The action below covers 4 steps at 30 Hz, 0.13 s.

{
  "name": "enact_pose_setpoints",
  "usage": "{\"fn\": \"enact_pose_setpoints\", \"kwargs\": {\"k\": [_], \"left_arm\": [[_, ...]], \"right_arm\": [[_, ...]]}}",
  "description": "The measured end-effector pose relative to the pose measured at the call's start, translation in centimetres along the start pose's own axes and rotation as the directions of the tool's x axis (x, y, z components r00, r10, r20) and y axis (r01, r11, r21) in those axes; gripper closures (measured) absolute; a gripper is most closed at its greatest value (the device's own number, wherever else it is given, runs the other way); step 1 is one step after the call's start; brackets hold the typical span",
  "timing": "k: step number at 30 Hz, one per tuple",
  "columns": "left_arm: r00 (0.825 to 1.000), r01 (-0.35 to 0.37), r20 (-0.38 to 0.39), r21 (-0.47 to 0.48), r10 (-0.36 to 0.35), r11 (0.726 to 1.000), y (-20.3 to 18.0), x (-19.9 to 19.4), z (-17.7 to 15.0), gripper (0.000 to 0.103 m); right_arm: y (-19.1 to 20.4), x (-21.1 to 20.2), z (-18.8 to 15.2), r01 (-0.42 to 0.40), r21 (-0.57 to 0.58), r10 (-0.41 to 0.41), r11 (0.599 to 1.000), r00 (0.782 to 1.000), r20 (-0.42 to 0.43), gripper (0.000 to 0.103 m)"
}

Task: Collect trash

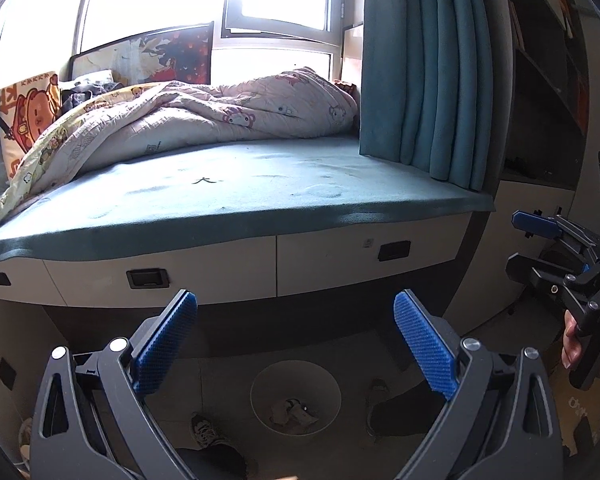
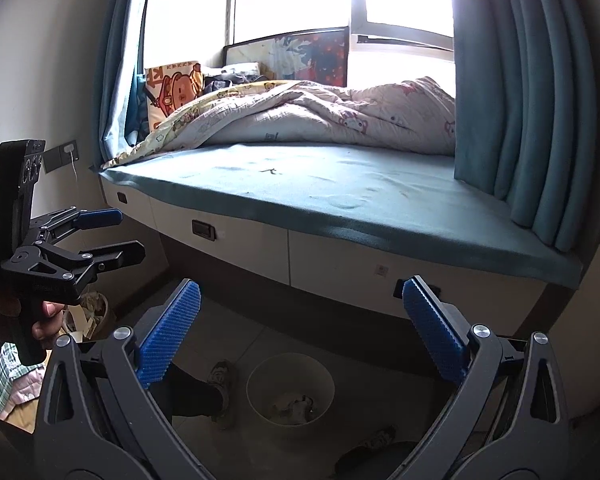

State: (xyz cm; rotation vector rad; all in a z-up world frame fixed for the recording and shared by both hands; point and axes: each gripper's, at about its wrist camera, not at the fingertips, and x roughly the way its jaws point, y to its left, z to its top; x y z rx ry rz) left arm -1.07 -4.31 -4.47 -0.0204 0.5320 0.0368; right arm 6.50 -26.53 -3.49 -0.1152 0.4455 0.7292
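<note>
Above the floor, beside the bed (image 1: 236, 192), both the left gripper (image 1: 296, 344) and the right gripper (image 2: 300, 336) are hanging wide open, holding and touching nothing. Crumpled trash (image 1: 294, 410) is lying inside the bin (image 1: 260, 384) below them.

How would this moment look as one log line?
left gripper: open, empty | right gripper: open, empty | bin: floor, holds trash

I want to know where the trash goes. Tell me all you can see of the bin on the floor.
The bin is a round, pale, open-topped tub, plastic by its look, standing upright on the tiled floor before the bed's drawers. A few crumpled scraps lie at its bottom; it is mostly unfilled. Shoes stand either side, not touching it.
</note>
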Motion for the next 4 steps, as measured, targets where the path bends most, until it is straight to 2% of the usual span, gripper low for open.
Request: {"fn": "enact_pose_setpoints", "kwargs": {"k": [4], "left_arm": [[1.000,-0.001,-0.003,0.013,0.001,1.000,-0.01,0.04,0.00,0.006]], "right_arm": [[-0.12,-0.04,0.00,-0.002,0.001,0.002,1.000,1.000,0.003,0.005]]}}
